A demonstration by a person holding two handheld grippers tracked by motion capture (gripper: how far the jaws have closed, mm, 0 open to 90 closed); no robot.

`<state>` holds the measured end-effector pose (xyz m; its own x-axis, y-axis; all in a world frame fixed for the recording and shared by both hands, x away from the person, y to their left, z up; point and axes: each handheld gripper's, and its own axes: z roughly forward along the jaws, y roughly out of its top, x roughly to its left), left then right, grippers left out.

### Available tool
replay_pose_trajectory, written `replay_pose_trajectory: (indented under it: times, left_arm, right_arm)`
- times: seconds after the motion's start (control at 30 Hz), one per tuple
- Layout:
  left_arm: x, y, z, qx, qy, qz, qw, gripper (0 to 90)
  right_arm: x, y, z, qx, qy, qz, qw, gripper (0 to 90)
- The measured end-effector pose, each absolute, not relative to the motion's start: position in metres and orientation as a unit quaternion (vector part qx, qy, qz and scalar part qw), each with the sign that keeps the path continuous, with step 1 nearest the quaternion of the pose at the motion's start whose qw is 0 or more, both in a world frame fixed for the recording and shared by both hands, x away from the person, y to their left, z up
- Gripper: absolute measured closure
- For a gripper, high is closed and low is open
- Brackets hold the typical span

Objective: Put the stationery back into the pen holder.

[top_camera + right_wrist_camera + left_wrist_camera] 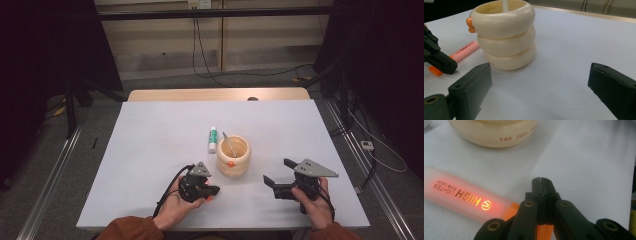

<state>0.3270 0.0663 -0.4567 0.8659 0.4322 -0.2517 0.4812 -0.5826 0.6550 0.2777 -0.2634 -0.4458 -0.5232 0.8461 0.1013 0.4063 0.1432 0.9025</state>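
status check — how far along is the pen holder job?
Done: one pen-like item already stands in the cream holder. In hand: the left gripper has its jaws shut just above the orange highlighter, which lies on the table by the holder; no grip on it shows. The right gripper waits open. Left: highlighter and green-and-white glue stick both lie outside the holder.

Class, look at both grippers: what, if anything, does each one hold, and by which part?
Nothing is held. The left gripper is shut and empty above the translucent orange plastic highlighter lying on the table; the right gripper is open and empty.
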Motion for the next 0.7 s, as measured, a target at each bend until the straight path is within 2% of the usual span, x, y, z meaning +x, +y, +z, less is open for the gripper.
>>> replay_pose_trajectory:
  times: [0.47,0.7]
  left_arm:
    - [0.333,0.099,-0.454,0.89,0.275,-0.038,0.363,90.0]
    - [0.334,0.103,-0.452,0.893,0.277,-0.034,0.352,90.0]
  right_arm:
    - [0.278,-0.263,-0.446,0.435,0.722,0.489,0.224,5.0]
    - [0.278,-0.263,-0.446,0.434,0.723,0.489,0.225,4.9]
